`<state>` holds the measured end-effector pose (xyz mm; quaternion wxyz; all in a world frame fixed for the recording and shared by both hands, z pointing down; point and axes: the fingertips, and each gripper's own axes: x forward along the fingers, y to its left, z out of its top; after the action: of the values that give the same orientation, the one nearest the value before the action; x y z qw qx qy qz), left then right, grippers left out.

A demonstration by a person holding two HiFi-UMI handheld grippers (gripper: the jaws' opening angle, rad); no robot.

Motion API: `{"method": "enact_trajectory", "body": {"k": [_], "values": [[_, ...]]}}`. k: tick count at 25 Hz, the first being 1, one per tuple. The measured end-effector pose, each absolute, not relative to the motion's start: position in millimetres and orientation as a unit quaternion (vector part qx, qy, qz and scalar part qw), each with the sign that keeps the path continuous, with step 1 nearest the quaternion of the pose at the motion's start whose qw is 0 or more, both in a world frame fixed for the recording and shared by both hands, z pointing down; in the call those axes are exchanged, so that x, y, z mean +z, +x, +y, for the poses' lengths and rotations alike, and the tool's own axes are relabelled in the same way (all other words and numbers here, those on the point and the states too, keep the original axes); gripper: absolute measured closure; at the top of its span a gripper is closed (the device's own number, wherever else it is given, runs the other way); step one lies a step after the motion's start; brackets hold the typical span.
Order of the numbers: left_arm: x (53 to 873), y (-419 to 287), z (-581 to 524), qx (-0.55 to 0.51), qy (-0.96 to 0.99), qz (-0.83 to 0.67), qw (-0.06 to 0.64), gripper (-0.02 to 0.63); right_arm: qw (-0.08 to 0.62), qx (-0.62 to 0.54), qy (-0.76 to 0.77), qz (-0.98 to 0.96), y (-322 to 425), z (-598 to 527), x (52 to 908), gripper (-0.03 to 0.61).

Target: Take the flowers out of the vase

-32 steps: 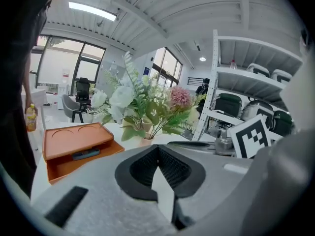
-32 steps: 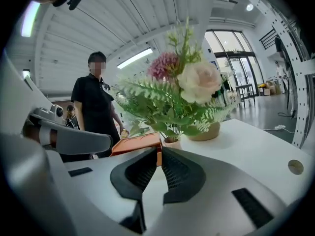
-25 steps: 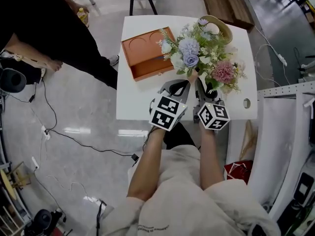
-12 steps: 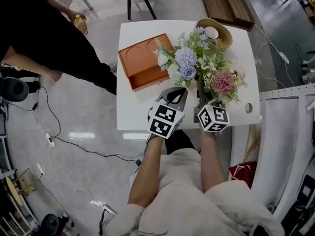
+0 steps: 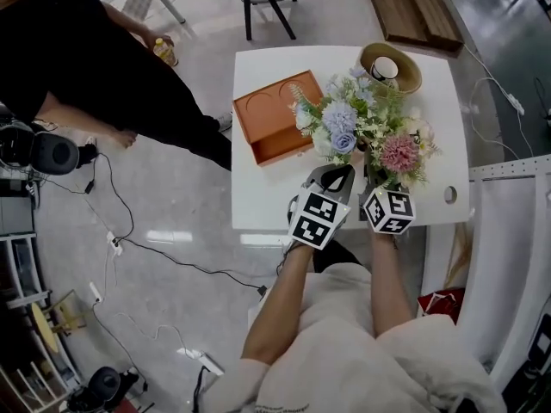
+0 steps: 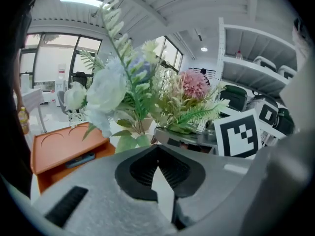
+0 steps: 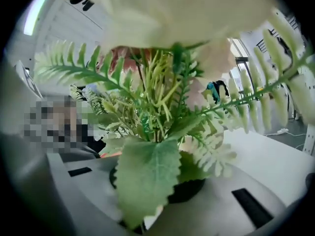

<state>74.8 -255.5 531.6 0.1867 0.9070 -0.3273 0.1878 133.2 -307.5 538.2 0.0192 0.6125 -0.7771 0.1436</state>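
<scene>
Over white square table [image 5: 267,198], beside orange wooden tray [image 5: 274,132]: artificial bouquet of blue, white and pink flowers [image 5: 366,132], stems clamped in right gripper [image 5: 372,170] jaws. Left gripper [image 5: 337,177] just beside, jaws pressed together, empty.

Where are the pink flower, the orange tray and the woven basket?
pink flower [image 5: 398,151], head view, middle of the bloom.
orange tray [image 5: 277,136], head view, bare top face.
woven basket [image 5: 414,71], head view, right rim.
</scene>
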Motion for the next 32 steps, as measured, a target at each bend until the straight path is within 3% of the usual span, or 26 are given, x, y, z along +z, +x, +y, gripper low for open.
{"method": "enact_trajectory", "body": {"k": [32], "values": [[520.0,105.9,-266.1,0.217,0.912,-0.312,0.157,0.606,0.021,0.176,0.572,-0.801,130.8,-319.2,545.3,0.546]]}}
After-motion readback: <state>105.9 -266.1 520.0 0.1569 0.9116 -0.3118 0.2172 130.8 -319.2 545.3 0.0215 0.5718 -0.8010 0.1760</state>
